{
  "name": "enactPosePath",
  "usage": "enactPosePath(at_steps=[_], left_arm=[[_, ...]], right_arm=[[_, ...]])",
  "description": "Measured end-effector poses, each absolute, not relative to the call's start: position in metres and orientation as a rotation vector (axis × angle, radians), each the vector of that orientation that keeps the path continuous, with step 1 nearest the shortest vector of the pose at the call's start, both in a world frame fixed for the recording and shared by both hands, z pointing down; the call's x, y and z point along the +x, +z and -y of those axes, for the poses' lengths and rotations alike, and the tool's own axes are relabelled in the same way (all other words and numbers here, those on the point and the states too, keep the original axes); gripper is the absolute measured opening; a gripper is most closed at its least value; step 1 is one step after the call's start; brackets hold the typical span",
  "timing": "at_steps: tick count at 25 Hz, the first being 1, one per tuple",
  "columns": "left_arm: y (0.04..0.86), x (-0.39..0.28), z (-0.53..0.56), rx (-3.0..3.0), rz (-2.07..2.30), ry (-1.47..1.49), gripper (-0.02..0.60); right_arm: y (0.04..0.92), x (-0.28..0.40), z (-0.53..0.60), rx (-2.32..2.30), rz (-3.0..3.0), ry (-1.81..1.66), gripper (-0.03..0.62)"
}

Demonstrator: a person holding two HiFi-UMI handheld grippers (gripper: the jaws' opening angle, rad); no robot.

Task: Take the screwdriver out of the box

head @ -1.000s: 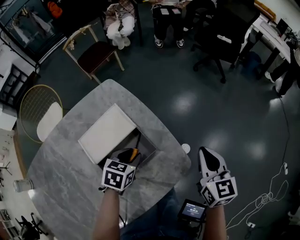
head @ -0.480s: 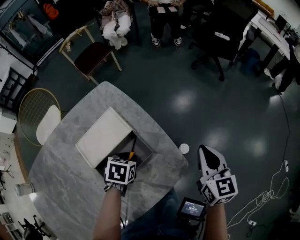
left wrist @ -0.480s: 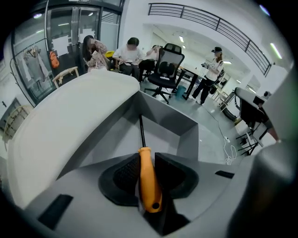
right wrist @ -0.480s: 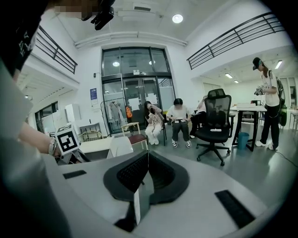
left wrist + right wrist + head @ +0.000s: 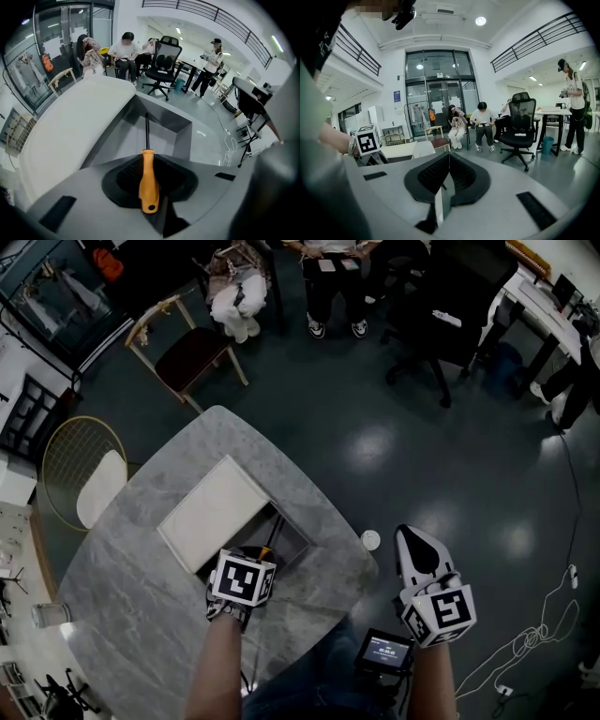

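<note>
The left gripper (image 5: 248,559) now tips more steeply into the box (image 5: 292,538) than a second ago. Its cube covers the orange handle that showed beside it then, and its jaws have just been closing. In the left gripper view the pads meet the screwdriver (image 5: 148,185) on both sides of the handle, close to the collar, so I read this as a pinch on the handle, though perhaps not yet a firm one. The butt of the handle points back toward the camera. The black shaft runs forward between the box walls toward the far one, so the tool is still inside the box.

The white lid (image 5: 216,507) covers the left part of the box, and the whole lot sits on the marble table (image 5: 131,615). The right gripper (image 5: 449,154) is pressed together on nothing and hangs off the table's edge, above the floor.

The step in hand seems to be securing the grasp, with the lift to follow. To do it well:
- Finish the squeeze before any pull – the smooth, round handle could roll or slip.
- Raise it straight up.
- Keep the shaft level, so the tip clears the far wall and the lid's edge rather than catching on them.
</note>
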State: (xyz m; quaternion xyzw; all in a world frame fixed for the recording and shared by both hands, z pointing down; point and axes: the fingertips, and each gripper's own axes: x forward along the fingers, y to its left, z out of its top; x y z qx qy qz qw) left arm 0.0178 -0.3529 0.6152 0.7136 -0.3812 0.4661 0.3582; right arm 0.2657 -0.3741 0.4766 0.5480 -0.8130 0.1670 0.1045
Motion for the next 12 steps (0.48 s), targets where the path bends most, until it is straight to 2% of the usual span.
enactPosePath(at_steps=[12], left_arm=[[0.573, 0.022, 0.36, 2.005, 1.044, 1.02, 0.077]], right_arm=[[0.453, 0.244, 0.354, 1.628, 2.406, 0.393, 0.026]])
